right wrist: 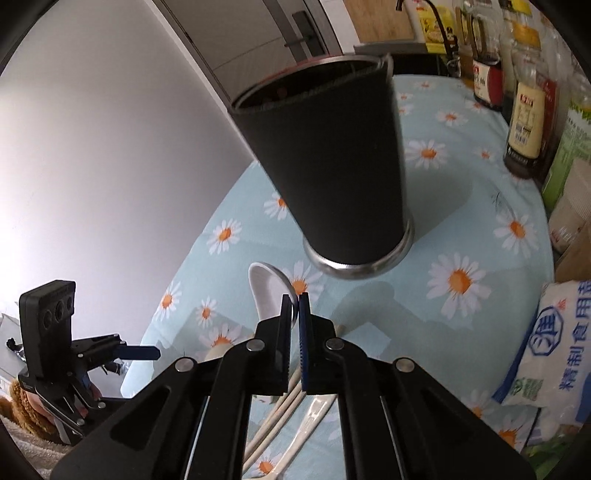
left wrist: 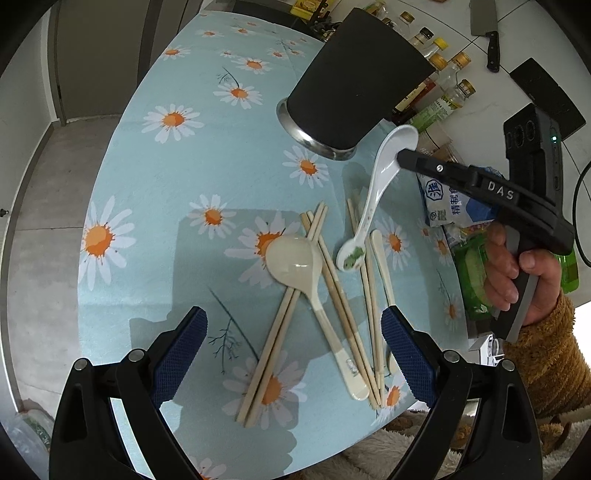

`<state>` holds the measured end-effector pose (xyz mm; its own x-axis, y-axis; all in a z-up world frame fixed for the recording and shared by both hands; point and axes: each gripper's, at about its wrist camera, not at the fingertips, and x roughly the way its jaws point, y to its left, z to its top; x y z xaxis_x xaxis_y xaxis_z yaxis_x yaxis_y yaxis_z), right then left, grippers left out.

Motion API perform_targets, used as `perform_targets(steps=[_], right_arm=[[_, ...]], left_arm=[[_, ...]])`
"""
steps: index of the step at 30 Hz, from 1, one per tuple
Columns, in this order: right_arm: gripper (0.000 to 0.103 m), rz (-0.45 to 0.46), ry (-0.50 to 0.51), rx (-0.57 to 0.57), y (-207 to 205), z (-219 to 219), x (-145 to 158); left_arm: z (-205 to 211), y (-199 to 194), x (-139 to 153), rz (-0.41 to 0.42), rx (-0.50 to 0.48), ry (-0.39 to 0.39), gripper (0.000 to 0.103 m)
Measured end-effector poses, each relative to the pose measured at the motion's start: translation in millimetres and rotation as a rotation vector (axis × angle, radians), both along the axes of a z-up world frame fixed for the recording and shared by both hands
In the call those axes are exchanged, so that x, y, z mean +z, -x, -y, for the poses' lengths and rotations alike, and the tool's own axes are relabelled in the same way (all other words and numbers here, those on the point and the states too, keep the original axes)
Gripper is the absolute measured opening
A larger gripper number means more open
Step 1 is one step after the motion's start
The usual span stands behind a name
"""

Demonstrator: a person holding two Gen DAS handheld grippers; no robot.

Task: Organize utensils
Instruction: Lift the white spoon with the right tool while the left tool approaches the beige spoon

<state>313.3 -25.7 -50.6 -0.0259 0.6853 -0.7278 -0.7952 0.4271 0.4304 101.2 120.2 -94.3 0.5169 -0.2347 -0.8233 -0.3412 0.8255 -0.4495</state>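
My right gripper (right wrist: 294, 301) is shut on the bowl rim of a white ceramic spoon (right wrist: 263, 291). In the left wrist view this right gripper (left wrist: 403, 158) holds the white spoon (left wrist: 380, 181) above the table, its green-patterned handle hanging down. The tall black utensil cup (left wrist: 351, 85) with a steel base stands just beyond it, and its dark mouth shows in the right wrist view (right wrist: 325, 166). Below my open left gripper (left wrist: 295, 332) lie a cream spoon (left wrist: 295, 260), several wooden chopsticks (left wrist: 275, 343) and a slim cream utensil (left wrist: 382, 254). Nothing is between the left pads.
The daisy tablecloth (left wrist: 177, 177) covers a rounded table. Along its right side stand sauce bottles (right wrist: 524, 122), a salt bag (right wrist: 554, 347) and a green packet (left wrist: 476, 273). A cleaver (left wrist: 485, 26) lies on the white counter behind. A hand (left wrist: 513, 266) in a brown fleece sleeve holds the right gripper.
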Motion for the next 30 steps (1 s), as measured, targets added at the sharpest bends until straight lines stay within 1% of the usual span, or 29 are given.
perform_targets(steps=[4,10,12,13,14,15,17,19,20,21,22,24,25,27,28,29,30], right_arm=[[0.005,0.008,-0.026,-0.001,-4.4,6.6,10.6],[0.005,0.027,-0.041,-0.013,-7.2,25.4,27.2],[0.005,0.030,-0.042,-0.020,-7.8,33.1,30.6],[0.005,0.028,-0.045,-0.025,-8.0,37.5,32.2],[0.005,0.025,-0.047,-0.030,-7.8,42.9,34.0],[0.005,0.023,-0.049,-0.033,-7.7,47.4,35.4],[0.005,0.022,-0.049,-0.045,-7.3,56.1,37.3],[0.005,0.012,-0.051,-0.056,-7.6,66.0,38.1],[0.005,0.009,-0.054,-0.059,-6.5,70.4,38.8],[0.005,0.007,-0.056,-0.060,-5.7,73.1,40.0],[0.005,0.007,-0.058,-0.061,-4.4,77.7,41.4],[0.005,0.006,-0.064,-0.061,-1.9,83.3,43.5],[0.005,0.003,-0.066,-0.059,-0.6,86.1,43.7],[0.005,0.000,-0.070,-0.056,0.0,88.4,44.4],[0.005,-0.003,-0.071,-0.053,0.3,89.2,44.1],[0.005,-0.003,-0.071,-0.051,0.7,90.1,44.0],[0.005,-0.003,-0.073,-0.050,0.6,90.8,44.0]], left_arm=[[7.5,-6.2,2.6,-0.005,-0.007,-0.014,0.092],[16.3,-20.8,4.8,-0.014,-0.035,-0.058,0.092],[17.6,-25.8,4.1,-0.028,-0.049,-0.089,0.085],[17.6,-27.5,3.1,-0.036,-0.056,-0.095,0.078],[17.4,-29.8,1.2,-0.048,-0.066,-0.099,0.075],[17.1,-31.2,-0.8,-0.058,-0.074,-0.101,0.075],[16.4,-34.5,-6.1,-0.084,-0.079,-0.096,0.067],[16.7,-38.6,-10.3,-0.110,-0.073,-0.078,0.062],[17.3,-39.9,-12.5,-0.128,-0.063,-0.068,0.056],[18.4,-40.6,-13.7,-0.141,-0.052,-0.056,0.053],[19.9,-40.6,-14.4,-0.152,-0.040,-0.034,0.051],[22.4,-39.5,-15.5,-0.161,-0.024,0.002,0.050],[23.9,-38.8,-15.8,-0.167,-0.012,0.016,0.045],[25.3,-38.7,-16.0,-0.182,0.011,0.019,0.042],[25.0,-38.6,-15.9,-0.190,0.025,0.022,0.038],[24.4,-38.0,-15.4,-0.190,0.033,0.033,0.035],[22.5,-37.5,-14.7,-0.185,0.045,0.050,0.035]])
